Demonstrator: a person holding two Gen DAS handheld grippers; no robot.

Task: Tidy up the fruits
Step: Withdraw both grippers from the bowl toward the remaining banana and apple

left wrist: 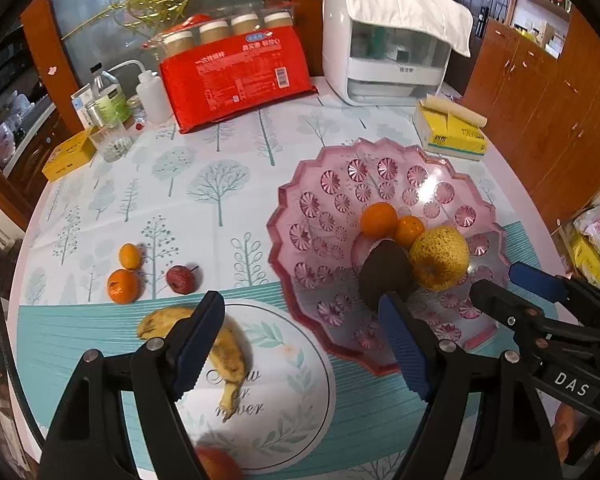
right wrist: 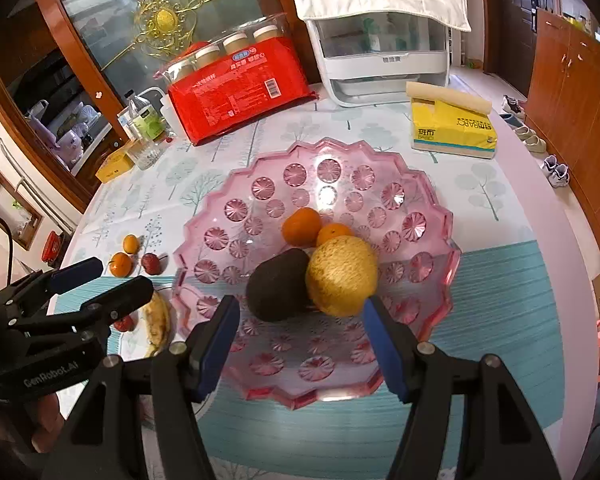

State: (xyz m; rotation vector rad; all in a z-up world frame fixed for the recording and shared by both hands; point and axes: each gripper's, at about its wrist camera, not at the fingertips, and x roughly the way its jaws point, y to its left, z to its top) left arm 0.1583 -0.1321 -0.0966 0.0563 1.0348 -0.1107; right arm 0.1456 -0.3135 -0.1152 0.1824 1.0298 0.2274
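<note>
A pink glass fruit plate [left wrist: 332,200] [right wrist: 268,196] holds two oranges [right wrist: 302,227], a yellow melon-like fruit [left wrist: 440,258] [right wrist: 342,276] and a dark avocado [left wrist: 384,274] [right wrist: 278,290]. On the table to its left lie a banana [left wrist: 228,356] [right wrist: 158,320], a small orange [left wrist: 123,286], a kumquat [left wrist: 129,256] and a small red fruit [left wrist: 181,279]. My left gripper [left wrist: 300,344] is open above the banana and the plate's edge. My right gripper [right wrist: 304,340] is open over the plate's near side, empty.
A red packet [left wrist: 236,80], bottles [left wrist: 112,100], a glass [left wrist: 112,140], a yellow box [left wrist: 68,158], a white appliance [left wrist: 384,52] and a tissue pack [left wrist: 452,130] stand along the back of the table. Another red fruit [left wrist: 216,462] lies at the front edge.
</note>
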